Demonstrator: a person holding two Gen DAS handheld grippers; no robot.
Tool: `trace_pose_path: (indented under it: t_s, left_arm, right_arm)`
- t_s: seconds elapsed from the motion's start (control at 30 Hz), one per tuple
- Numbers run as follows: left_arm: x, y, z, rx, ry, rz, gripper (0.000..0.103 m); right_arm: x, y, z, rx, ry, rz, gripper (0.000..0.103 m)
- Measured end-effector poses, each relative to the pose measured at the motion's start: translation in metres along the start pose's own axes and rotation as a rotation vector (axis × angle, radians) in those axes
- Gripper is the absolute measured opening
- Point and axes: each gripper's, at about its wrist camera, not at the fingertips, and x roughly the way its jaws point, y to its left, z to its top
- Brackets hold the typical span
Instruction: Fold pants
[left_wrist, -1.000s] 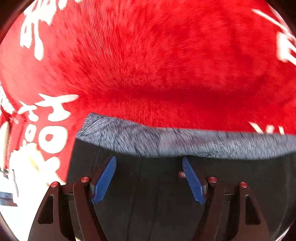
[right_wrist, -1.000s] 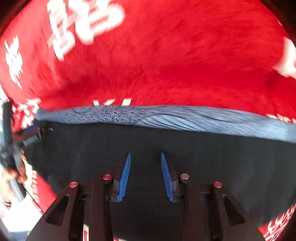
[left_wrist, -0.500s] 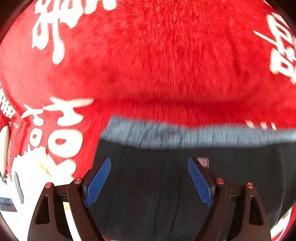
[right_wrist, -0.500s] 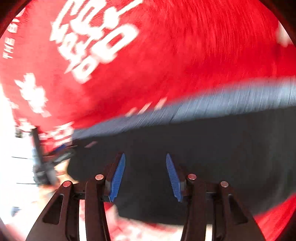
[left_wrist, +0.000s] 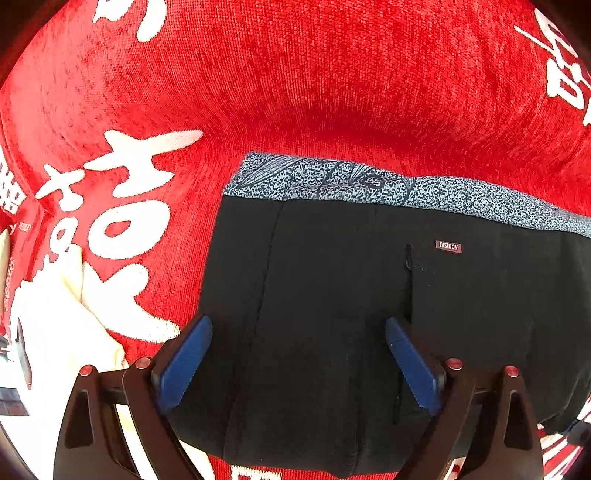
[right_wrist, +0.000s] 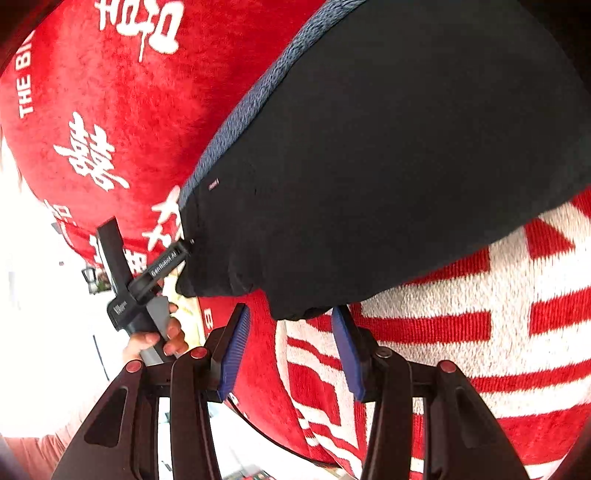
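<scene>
Black pants (left_wrist: 351, 295) with a speckled grey-blue waistband (left_wrist: 369, 184) and a small FASHION label (left_wrist: 448, 246) lie folded flat on a red cloth (left_wrist: 314, 81). My left gripper (left_wrist: 297, 323) hovers over their left part. Its jaws are opening, with the fabric beneath them and nothing pinched. In the right wrist view the pants (right_wrist: 388, 166) fill the upper right. My right gripper (right_wrist: 290, 314) stands open at their near edge, whose hem shows between the fingertips, with the pads off it.
The red cloth (right_wrist: 122, 110) bears white characters, and a red-and-white striped part (right_wrist: 461, 332) lies beside the pants. At the left of the right wrist view a person's hand (right_wrist: 155, 339) holds the left gripper's handle. Beyond the cloth's edge is bright white floor (left_wrist: 55, 350).
The left gripper's jaws have spread wider, and it has shifted left along the pants. The right gripper has rolled and swung from over the pants to their near edge, jaws slightly wider.
</scene>
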Motion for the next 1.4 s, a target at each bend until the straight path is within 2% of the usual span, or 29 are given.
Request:
trace_pose_path:
  t_s: [0.17,0.2,0.23,0.33,0.37,0.4,0.5,0.57,0.63,0.7,0.73,0.8,0.83,0.9,0.97,1.03,1.1,1.2,1.3,1.33,1.37,1.4]
  left_arm:
    - [0.012,0.008,0.002,0.012,-0.009,0.001,0.097]
    - [0.011,0.007,0.002,0.018,-0.007,0.003,0.098]
    - [0.013,0.009,0.004,0.023,-0.003,0.000,0.098]
    - [0.015,0.009,0.007,0.052,0.001,-0.002,0.098]
    - [0.014,0.009,0.007,0.064,-0.004,0.000,0.098]
    - [0.015,0.008,0.006,0.073,-0.006,0.001,0.099]
    - [0.017,0.008,0.004,0.072,-0.017,0.012,0.103]
    - [0.015,0.009,0.005,0.058,-0.006,0.014,0.103]
    - [0.008,0.004,0.006,0.068,0.009,0.036,0.103]
    - [-0.007,-0.007,0.005,0.083,0.004,0.027,0.103]
    - [-0.015,-0.013,0.004,0.085,-0.012,0.011,0.103]
    - [-0.032,-0.034,0.002,0.090,-0.030,-0.069,0.103]
    - [-0.039,-0.051,0.001,0.104,-0.038,-0.112,0.103]
    - [-0.040,-0.080,-0.003,0.160,-0.034,-0.149,0.103]
    - [-0.028,-0.113,-0.014,0.257,-0.008,-0.133,0.103]
    - [-0.011,-0.128,-0.026,0.330,0.015,-0.091,0.103]
    - [-0.003,-0.123,-0.032,0.314,0.011,-0.109,0.103]
    - [-0.004,-0.120,-0.029,0.312,0.023,-0.128,0.103]
    - [-0.004,-0.122,-0.030,0.330,0.020,-0.119,0.103]
    - [-0.005,-0.122,-0.030,0.330,0.017,-0.115,0.103]
    - [-0.006,-0.123,-0.031,0.332,0.017,-0.110,0.103]
    - [-0.007,-0.125,-0.033,0.331,0.019,-0.106,0.103]
  right_arm:
    - [-0.003,-0.003,0.010,0.023,-0.051,0.040,0.050]
    - [-0.003,-0.003,0.011,0.031,-0.049,0.040,0.039]
    - [-0.003,-0.001,0.015,0.029,-0.045,0.021,0.022]
    - [-0.016,0.017,0.017,-0.051,-0.050,0.036,0.017]
    - [-0.026,0.031,0.016,-0.121,-0.057,0.019,0.015]
    - [-0.030,0.035,0.015,-0.150,-0.059,0.011,0.004]
    - [-0.027,0.033,0.007,-0.193,-0.020,-0.048,0.004]
    - [-0.012,0.013,0.003,-0.147,0.024,-0.086,0.004]
    - [-0.012,-0.002,0.001,-0.068,0.017,-0.025,0.008]
    - [-0.020,-0.006,0.001,-0.041,-0.008,-0.002,0.010]
    - [-0.022,-0.007,0.003,-0.044,-0.014,0.000,0.019]
    - [-0.024,-0.008,0.006,-0.047,-0.030,-0.009,0.029]
    - [-0.026,-0.011,0.009,-0.028,-0.042,0.008,0.030]
    - [-0.027,-0.018,0.013,0.020,-0.060,0.045,0.030]
    - [-0.029,-0.024,0.015,0.072,-0.082,0.094,0.030]
    - [-0.030,-0.026,0.020,0.116,-0.074,0.138,0.031]
    - [-0.036,-0.022,0.025,0.109,-0.075,0.174,0.031]
    - [-0.043,-0.009,0.036,0.009,-0.046,0.131,0.032]
    - [-0.034,-0.002,0.040,-0.085,-0.005,0.066,0.053]
    - [-0.029,-0.002,0.041,-0.103,0.001,0.029,0.050]
    - [-0.023,-0.003,0.043,-0.095,0.006,0.010,0.039]
    - [-0.021,-0.007,0.044,-0.067,0.002,-0.007,0.011]
